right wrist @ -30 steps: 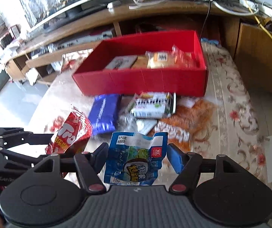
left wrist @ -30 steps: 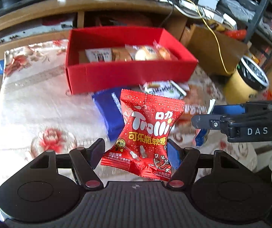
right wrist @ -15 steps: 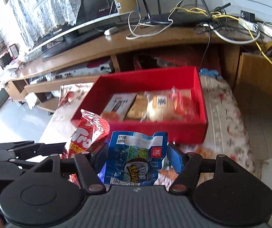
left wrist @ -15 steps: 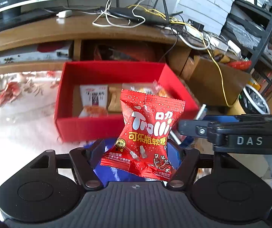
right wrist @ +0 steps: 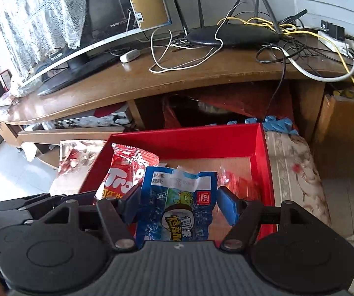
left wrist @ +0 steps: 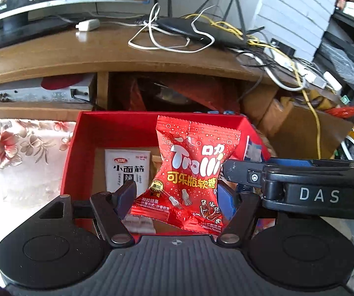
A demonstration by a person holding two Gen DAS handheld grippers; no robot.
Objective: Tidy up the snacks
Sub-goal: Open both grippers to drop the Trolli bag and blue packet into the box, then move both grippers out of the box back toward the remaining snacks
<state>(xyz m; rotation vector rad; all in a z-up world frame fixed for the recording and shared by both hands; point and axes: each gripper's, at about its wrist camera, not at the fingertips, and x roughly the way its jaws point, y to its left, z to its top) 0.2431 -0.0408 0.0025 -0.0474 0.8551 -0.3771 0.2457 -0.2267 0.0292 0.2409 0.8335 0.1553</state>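
Observation:
My left gripper (left wrist: 177,194) is shut on a red Trolli candy packet (left wrist: 191,170) and holds it over the open red box (left wrist: 83,148). My right gripper (right wrist: 177,202) is shut on a blue snack packet (right wrist: 177,207) and holds it over the same red box (right wrist: 261,162), just right of the Trolli packet (right wrist: 122,175). A white noodle-snack packet (left wrist: 127,170) lies in the box. The right gripper's arm (left wrist: 300,187) crosses the left wrist view at right.
The box rests on a floral-cloth table (right wrist: 293,167). Behind stands a wooden TV cabinet (right wrist: 177,79) with a monitor (right wrist: 90,37), a router (right wrist: 226,34) and loose cables. A cardboard box (left wrist: 300,133) stands at right.
Both grippers have moved forward and up with their packets, from over the loose snacks on the table to over the red box. The loose snacks have left view.

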